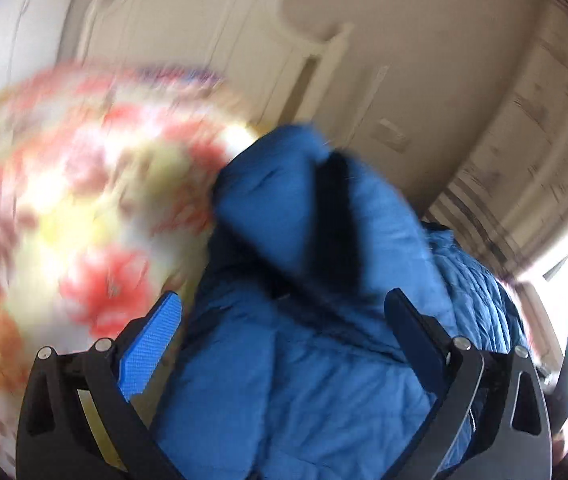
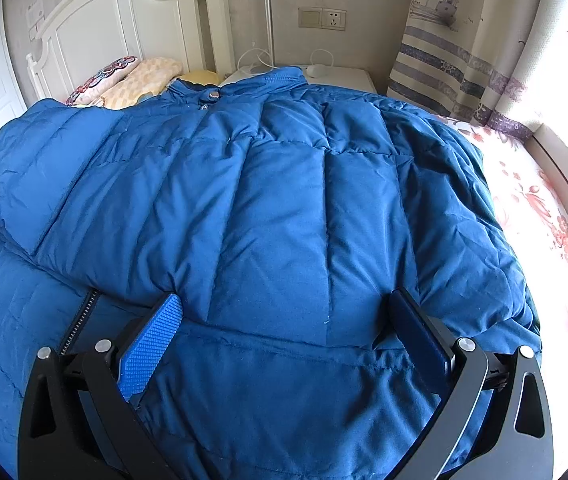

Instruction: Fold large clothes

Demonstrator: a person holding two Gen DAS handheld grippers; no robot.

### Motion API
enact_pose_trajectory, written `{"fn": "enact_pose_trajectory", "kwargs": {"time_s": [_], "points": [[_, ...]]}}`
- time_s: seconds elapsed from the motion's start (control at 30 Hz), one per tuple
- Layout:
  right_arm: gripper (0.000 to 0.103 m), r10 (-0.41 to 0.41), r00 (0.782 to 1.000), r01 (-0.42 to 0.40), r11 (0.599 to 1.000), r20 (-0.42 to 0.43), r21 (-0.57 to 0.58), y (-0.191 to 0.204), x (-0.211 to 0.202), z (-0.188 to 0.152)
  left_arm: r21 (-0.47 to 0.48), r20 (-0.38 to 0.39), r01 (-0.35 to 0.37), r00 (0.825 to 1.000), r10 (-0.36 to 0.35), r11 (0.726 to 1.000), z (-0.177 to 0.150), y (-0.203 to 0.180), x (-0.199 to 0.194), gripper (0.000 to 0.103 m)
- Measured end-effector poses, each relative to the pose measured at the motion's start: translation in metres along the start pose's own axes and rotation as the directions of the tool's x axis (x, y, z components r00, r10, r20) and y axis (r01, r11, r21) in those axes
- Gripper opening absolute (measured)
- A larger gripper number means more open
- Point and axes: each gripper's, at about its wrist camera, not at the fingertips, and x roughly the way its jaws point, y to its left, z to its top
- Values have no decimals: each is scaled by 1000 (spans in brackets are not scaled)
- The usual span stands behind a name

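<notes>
A blue padded jacket [image 2: 275, 200] is spread over the bed [image 2: 540, 208], collar toward the headboard [image 2: 123, 16], covering most of the flowered sheet between the pillows [image 2: 131, 76] and the foot edge. One sleeve [image 2: 35, 168] is already laid across the body from the left-hand edge of the bed, so a first fold is judged done.

The right tongs [image 2: 284, 312] are held wide open above the hem region, gripping nothing; the placement is judged to serve either smoothing the panel or lining up the next grasp at the lower edge.

The left wrist view is heavily blurred. The left tongs [image 1: 284, 312] are also seen spread wide, with a bunched fold of the jacket [image 1: 304, 216] rising between the fingers but not pinched. Whether cloth touches either pad cannot be told.

Bulk is expected to resist creasing; a firm bite on the hem is judged necessary.
</notes>
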Motion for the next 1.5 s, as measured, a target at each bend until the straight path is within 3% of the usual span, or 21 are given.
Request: {"fn": "enact_pose_trajectory", "kwargs": {"time_s": [0.13,0.23,0.33,0.47,0.53,0.63,0.77,0.9,1.0,1.03,1.07,1.1,1.13,1.17,1.23,1.4,1.5], "points": [[99,-9,1000,9,1000,-3,-6,2,0,0,-93,-19,32,999,-34,995,-1,23,6,101],[99,-10,1000,10,1000,-4,-6,2,0,0,-111,79,63,995,-54,992,-2,24,-9,101],[99,-10,1000,10,1000,-1,-6,2,0,0,-99,195,64,980,-44,993,0,26,-28,101],[98,-33,995,30,999,93,28,7,-24,0,-130,193,44,981,-18,990,3,28,-29,101],[98,-6,987,9,1000,162,-20,29,-43,6,-156,190,37,982,-7,987,3,30,-31,101],[98,49,979,-4,975,199,-221,94,-56,18,-186,229,-10,972,54,983,3,33,-37,101],[98,161,966,-39,866,203,-499,195,-54,24,-221,264,-61,957,120,973,1,41,-44,101],[98,125,975,20,776,185,-631,254,-27,25,-240,237,-90,960,149,966,1,48,-39,101],[97,133,976,0,792,173,-610,255,-11,36,-219,210,-110,965,156,970,1,44,-33,101],[83,165,972,-36,804,164,-594,251,-11,38,-211,200,-117,967,160,970,2,43,-31,101],[67,250,959,-134,815,133,-564,241,-11,43,-209,193,-121,968,162,970,2,43,-28,101],[63,331,937,-230,828,114,-512,228,-14,48,-206,187,-127,968,167,970,2,42,-26,101],[50,379,916,-281,838,129,-467,216,-18,51,-206,181,-131,969,170,970,2,42,-25,101],[40,410,899,-308,841,154,-444,206,-26,52,-210,176,-135,969,173,968,1,43,-24,101],[30,434,877,-328,853,204,-406,188,-43,54,-221,165,-142,970,180,965,1,46,-22,101],[21,480,804,-432,877,352,-210,120,-86,64,-238,128,-168,971,202,957,2,49,-16,101],[19,459,777,-484,873,431,-58,69,-98,69,-246,125,-176,969,211,953,1,51,-16,101]]}}
